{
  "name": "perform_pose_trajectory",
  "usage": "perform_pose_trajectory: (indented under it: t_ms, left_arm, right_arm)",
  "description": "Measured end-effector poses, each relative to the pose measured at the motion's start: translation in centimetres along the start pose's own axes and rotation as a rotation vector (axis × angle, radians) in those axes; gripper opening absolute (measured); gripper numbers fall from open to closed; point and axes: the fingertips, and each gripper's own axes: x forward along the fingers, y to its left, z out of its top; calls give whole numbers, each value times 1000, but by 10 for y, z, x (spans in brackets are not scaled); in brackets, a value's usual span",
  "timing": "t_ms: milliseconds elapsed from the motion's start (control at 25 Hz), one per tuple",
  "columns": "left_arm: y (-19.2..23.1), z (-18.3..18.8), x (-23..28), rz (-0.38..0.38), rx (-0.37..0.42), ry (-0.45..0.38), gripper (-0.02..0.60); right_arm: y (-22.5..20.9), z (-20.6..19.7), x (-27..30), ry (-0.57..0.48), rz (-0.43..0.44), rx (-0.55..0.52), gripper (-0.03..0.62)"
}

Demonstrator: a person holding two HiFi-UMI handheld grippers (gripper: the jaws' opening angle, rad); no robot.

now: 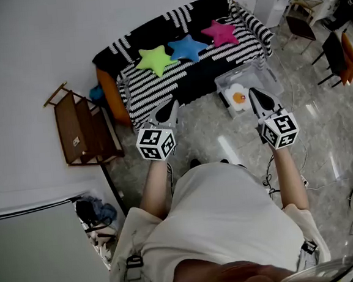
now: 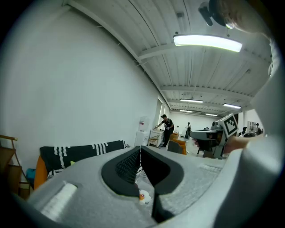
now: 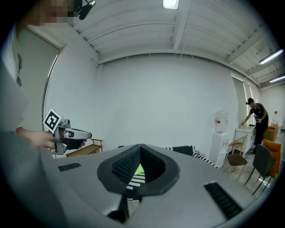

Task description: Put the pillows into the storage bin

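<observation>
The sofa (image 1: 183, 75), under a black-and-white striped cover, stands against the white wall, and three star pillows lie in a row on its seat: the green pillow (image 1: 154, 59) at the left, the blue pillow (image 1: 187, 47) in the middle and touching the green one, and the pink pillow (image 1: 219, 33) at the right. The clear bin (image 1: 268, 79) stands on the floor just in front of the sofa's right end, and an egg pillow (image 1: 239, 96) lies inside it. A person in a light shirt stands in front of the sofa, facing it, with one tool in each hand. The left gripper (image 1: 172, 105) points at the front of the sofa, below the green pillow and well apart from it; in its own view the left gripper (image 2: 140, 149) has its jaws pressed together and it holds nothing. The right gripper (image 1: 255, 93) hangs over the bin in front of the sofa, near the egg pillow but not touching it. In its own view the right gripper (image 3: 140, 147) has its jaw tips together with nothing gripped; through the gap below the tips a piece of the green pillow (image 3: 139, 169) on the sofa shows. A wooden rack (image 1: 80, 127) stands beside the sofa's left end.
</observation>
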Motion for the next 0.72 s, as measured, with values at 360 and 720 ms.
perform_pose_trajectory:
  t_ms: [360,720]
  left_arm:
    - [12,-6,-5,2,-18,8,18]
    - [38,-10,-11,-1,-20,15,18]
  right_arm:
    - [10,-6,7,8,-4,15,3]
    - [30,-9,23,10,-12,30,3]
